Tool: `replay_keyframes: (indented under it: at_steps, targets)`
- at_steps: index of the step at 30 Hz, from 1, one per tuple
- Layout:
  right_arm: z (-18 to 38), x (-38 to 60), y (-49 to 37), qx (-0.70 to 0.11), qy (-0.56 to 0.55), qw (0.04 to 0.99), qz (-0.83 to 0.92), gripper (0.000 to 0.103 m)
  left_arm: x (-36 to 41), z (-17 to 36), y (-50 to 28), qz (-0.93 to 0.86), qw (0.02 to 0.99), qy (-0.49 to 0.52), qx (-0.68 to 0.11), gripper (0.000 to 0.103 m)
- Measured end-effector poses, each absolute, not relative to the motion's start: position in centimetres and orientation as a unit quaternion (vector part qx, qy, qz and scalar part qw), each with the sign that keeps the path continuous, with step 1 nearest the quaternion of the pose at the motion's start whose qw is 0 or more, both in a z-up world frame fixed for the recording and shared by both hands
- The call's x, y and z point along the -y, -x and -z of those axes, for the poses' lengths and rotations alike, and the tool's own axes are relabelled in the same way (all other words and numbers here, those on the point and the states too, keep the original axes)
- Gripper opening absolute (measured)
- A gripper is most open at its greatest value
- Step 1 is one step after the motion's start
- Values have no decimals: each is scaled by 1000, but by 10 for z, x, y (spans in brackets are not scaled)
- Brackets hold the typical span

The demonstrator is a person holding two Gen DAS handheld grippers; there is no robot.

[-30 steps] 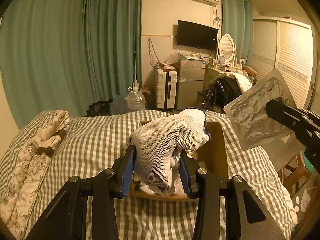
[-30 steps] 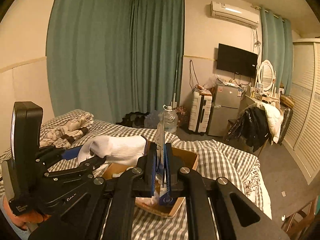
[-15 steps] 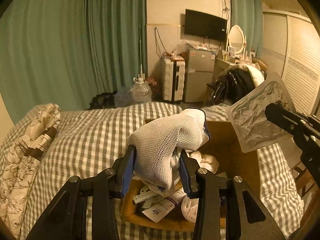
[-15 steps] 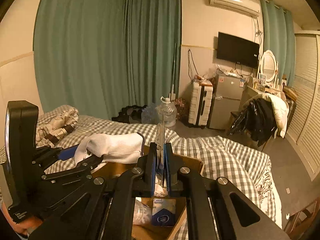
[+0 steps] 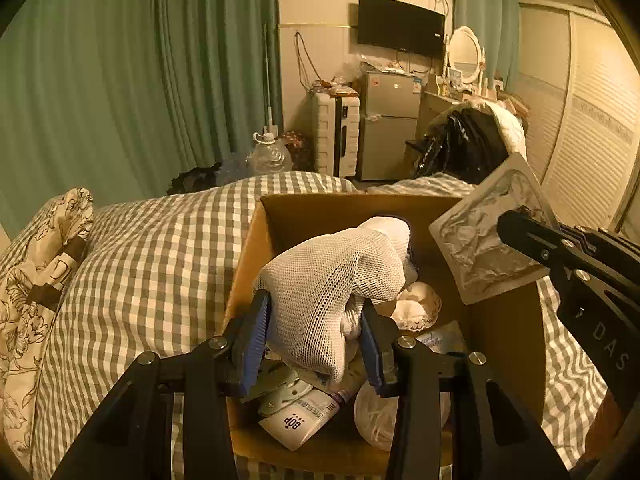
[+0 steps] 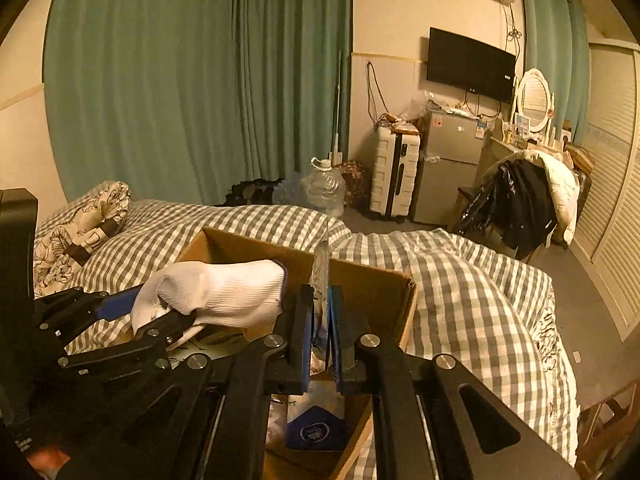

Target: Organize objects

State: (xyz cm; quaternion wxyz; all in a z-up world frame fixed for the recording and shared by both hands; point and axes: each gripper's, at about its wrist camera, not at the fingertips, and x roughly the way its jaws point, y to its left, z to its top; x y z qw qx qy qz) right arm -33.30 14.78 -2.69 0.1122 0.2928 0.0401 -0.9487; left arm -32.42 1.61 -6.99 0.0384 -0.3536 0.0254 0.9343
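Observation:
An open cardboard box [image 5: 256, 248] sits on a checked bed and shows in the right wrist view [image 6: 404, 312] too. My left gripper [image 5: 316, 340] is shut on a white mesh sock bundle [image 5: 332, 280], held over the box's inside; the bundle also shows in the right wrist view [image 6: 224, 296]. My right gripper [image 6: 319, 332] is shut on a flat clear plastic packet [image 6: 322, 268], seen edge-on. In the left wrist view the packet [image 5: 480, 240] hangs above the box's right wall. The box holds a white tube [image 5: 298, 420], a blue pouch [image 6: 316, 428] and other small items.
A patterned pillow [image 5: 36, 280] lies at the bed's left. Beyond the bed stand a water jug [image 5: 268, 156], a white suitcase [image 5: 334, 136], a small fridge [image 5: 390, 124] and a chair with dark clothes [image 6: 516, 204]. Green curtains cover the far wall.
Both grippers have moved forward over the box and tilted down, so the box's inside and its contents now show. Both keep their hold.

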Motion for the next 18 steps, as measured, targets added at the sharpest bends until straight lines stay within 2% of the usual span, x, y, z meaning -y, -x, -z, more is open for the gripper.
replay_keyframes:
  at_steps: [6,7,8,9,10,14,18]
  targets:
    - [33,-142,337,-44,-300,111,947,10,-14,83,330,-927,38,372,-19,53]
    - [35,-142,338,-43,-303,111,946,17,-14,84,330,-927,39,373,-19,55]
    - [36,-142,339,-43,-305,112,945,25,-14,84,329,-927,38,373,-20,64]
    - [36,-142,338,-42,-305,112,945,38,-14,84,329,-927,36,373,-21,76]
    - [36,-141,338,-42,-303,111,946,46,-14,84,328,-928,33,371,-22,80]
    - [35,-141,340,-33,-299,109,947,51,-14,82,327,-930,33,366,-22,84]
    - [33,-143,339,-24,-287,98,953,73,-13,81,324,-932,27,360,-24,96]
